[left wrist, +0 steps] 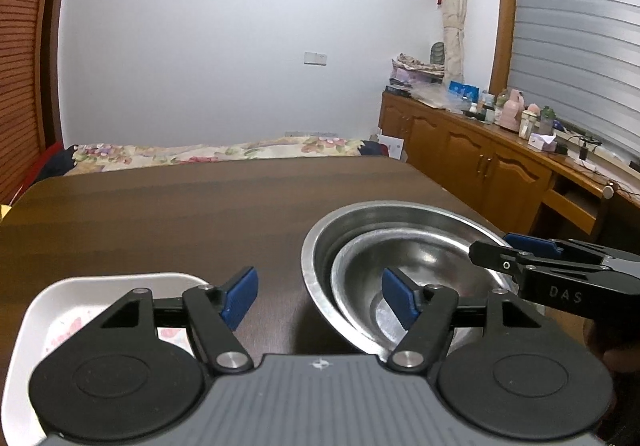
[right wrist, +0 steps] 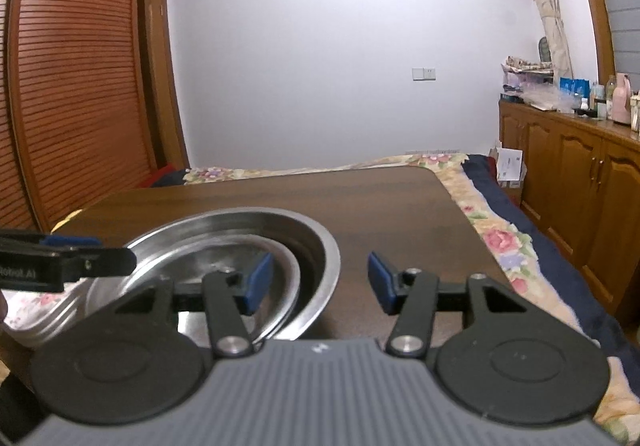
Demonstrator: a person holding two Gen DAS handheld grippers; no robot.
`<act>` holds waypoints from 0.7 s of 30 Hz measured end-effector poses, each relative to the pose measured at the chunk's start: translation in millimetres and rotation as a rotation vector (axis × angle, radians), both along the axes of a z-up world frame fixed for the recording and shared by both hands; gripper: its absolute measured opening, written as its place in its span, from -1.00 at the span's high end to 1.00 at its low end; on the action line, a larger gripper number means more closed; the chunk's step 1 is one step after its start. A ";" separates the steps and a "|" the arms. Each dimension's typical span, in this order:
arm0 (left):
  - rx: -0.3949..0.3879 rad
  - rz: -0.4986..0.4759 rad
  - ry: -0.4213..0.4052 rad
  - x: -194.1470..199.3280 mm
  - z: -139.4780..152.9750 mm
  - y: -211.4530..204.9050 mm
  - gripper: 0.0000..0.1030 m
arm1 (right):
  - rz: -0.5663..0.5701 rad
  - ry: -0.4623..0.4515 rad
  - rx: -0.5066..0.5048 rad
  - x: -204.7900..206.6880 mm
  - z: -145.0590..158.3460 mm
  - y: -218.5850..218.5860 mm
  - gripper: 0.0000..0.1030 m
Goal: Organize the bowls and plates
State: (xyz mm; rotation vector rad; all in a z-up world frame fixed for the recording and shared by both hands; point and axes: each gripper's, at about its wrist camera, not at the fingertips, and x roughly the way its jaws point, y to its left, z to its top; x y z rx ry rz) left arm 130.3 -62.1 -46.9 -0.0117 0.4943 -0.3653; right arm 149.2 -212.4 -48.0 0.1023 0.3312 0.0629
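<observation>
My left gripper [left wrist: 320,296] and right gripper [right wrist: 320,282] hang with fingers apart, gripping nothing, over the brown desk [left wrist: 180,214]. A small steel bowl [left wrist: 432,270] sits nested inside a larger steel bowl [left wrist: 360,222] at centre right; a white plate [left wrist: 48,310] lies lower left.

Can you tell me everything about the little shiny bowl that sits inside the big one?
The small bowl looks like bare shiny steel, round, with a thin rolled rim and a flat bottom. It is empty and upright, nested inside the big bowl, pushed toward its near side, on the brown table. Nothing grips it: the left gripper and right gripper hover open.
</observation>
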 end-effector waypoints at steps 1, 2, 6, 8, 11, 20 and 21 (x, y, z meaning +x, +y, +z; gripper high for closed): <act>-0.003 0.001 0.006 1.2 -1.6 0.5 -0.37 | 0.000 0.000 0.003 1.0 -1.4 -0.1 -0.05; -0.005 0.003 0.012 2.0 -2.8 -0.2 -0.37 | 0.002 0.001 0.008 1.8 -2.9 0.2 -0.05; -0.015 0.015 0.027 3.0 -6.5 -0.4 -0.27 | 0.025 0.011 0.029 4.2 -7.2 0.2 -0.05; -0.016 0.017 0.028 3.1 -7.2 -1.8 -0.26 | 0.033 0.011 0.033 4.7 -8.4 1.3 -0.05; -0.020 0.012 0.030 3.9 -7.8 -2.7 -0.23 | 0.040 0.015 0.042 5.9 -10.6 2.3 -0.05; -0.026 0.005 0.038 6.8 -7.7 -5.8 -0.02 | 0.044 -0.008 0.063 2.4 -8.2 5.7 -0.05; -0.030 0.003 0.038 7.5 -7.5 -6.7 0.00 | 0.044 -0.009 0.063 2.3 -7.6 6.3 -0.05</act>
